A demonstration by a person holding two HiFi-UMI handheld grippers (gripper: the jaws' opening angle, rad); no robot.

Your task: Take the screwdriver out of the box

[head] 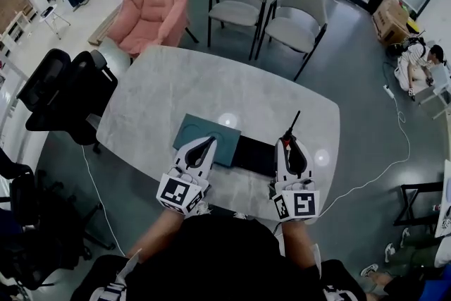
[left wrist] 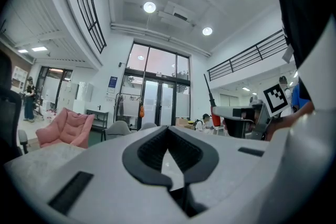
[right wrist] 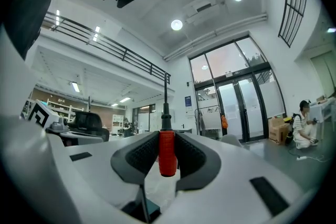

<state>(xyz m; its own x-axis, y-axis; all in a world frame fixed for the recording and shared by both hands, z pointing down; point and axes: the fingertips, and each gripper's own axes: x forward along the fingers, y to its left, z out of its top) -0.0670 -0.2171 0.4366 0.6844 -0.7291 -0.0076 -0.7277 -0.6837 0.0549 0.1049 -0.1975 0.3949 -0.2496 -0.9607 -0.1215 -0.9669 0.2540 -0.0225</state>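
My right gripper (head: 287, 142) (right wrist: 167, 136) is shut on the red handle of the screwdriver (right wrist: 167, 152). The black shaft (head: 294, 120) sticks out past the jaw tips, away from me. It is lifted above the open black box (head: 254, 156) near the table's front edge. The box's teal lid (head: 192, 132) lies flat to the left of it. My left gripper (head: 208, 141) (left wrist: 168, 131) hovers over the lid's near corner, jaw tips together with nothing between them. The left gripper view also catches the screwdriver (left wrist: 214, 110) off to the right.
The grey oval table (head: 176, 91) carries only the box and lid. Two grey chairs (head: 239, 5) (head: 299, 26) and a pink armchair (head: 151, 5) stand behind it, a black office chair (head: 67, 88) at its left. A white cable (head: 394, 151) runs on the floor at right.
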